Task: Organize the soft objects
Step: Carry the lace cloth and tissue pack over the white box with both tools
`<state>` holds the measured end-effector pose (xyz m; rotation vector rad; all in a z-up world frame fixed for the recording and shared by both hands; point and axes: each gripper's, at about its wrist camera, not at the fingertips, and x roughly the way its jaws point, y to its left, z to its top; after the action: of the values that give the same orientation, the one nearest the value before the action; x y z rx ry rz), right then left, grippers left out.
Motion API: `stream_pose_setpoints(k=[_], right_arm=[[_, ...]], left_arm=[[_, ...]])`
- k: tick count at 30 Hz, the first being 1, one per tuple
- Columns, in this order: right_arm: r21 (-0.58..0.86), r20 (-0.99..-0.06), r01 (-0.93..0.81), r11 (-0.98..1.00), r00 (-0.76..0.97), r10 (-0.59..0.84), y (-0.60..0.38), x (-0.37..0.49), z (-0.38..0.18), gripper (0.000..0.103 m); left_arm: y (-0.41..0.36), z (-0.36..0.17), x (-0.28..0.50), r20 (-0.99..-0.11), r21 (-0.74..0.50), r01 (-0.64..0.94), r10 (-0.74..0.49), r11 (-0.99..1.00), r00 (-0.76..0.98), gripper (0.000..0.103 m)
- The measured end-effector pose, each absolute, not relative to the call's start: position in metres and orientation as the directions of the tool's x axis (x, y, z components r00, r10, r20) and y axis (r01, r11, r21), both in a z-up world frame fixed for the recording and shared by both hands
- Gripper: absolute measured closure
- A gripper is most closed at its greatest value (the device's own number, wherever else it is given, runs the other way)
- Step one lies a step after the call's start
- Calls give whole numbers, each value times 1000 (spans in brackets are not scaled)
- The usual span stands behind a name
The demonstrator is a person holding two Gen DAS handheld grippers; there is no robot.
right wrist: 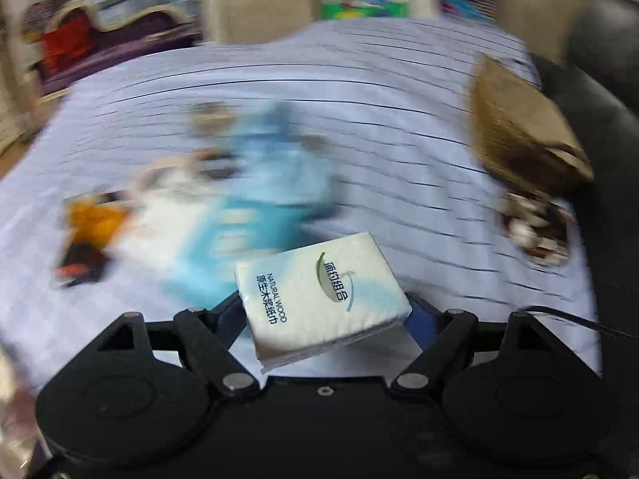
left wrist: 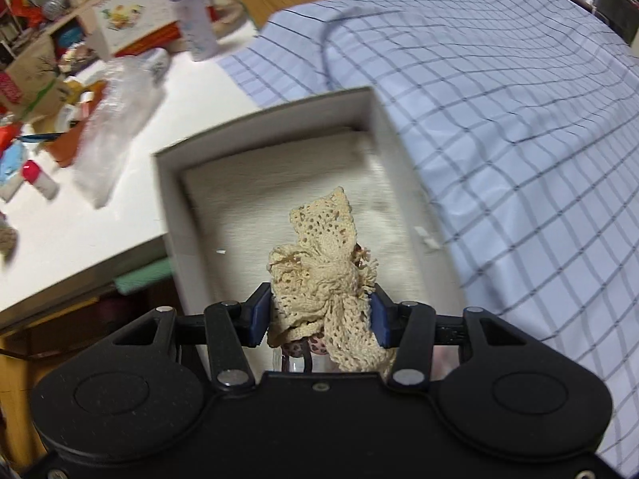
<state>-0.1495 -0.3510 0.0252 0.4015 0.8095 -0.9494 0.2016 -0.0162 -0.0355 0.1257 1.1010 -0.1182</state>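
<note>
In the left wrist view my left gripper (left wrist: 319, 315) is shut on a cream crocheted lace cloth (left wrist: 323, 271) bundled around something leopard-patterned. It hangs above the near end of an open white box (left wrist: 171, 207) lined with a white towel (left wrist: 279, 191). In the right wrist view my right gripper (right wrist: 323, 319) is shut on a white tissue pack (right wrist: 319, 299) printed "NATURAL WOOD", held tilted above the checked cloth (right wrist: 359, 119). Blurred soft items lie beyond: a blue and white bundle (right wrist: 247, 199) and an orange and black item (right wrist: 88, 231).
The white box sits where the white table (left wrist: 100, 231) meets the blue checked cloth (left wrist: 519, 119). Clutter fills the table's far left: a clear plastic bag (left wrist: 116, 127), a purple-capped bottle (left wrist: 191, 12), boxes. A brown paper bag (right wrist: 519, 127) and a dark patterned item (right wrist: 535, 227) lie at the right.
</note>
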Motion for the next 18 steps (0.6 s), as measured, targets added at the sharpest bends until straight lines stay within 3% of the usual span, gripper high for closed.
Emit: stream_pose_setpoints(k=[6,11,18], right_arm=[[68,-798,616,785,506,-328,-271,-51,30,21],[132,-836,446,885,530,-142,-208,28,17,21],[117,-868,320,940,493,-60,-152,100,-6,21]], left_arm=[[10,-45,212,-911,-16,121,-65,993,407,54],[17,-51,213,-916,-56,116,-97,992,390,54],[18,-70,216,-933,-26,66,-48,998,356,52]])
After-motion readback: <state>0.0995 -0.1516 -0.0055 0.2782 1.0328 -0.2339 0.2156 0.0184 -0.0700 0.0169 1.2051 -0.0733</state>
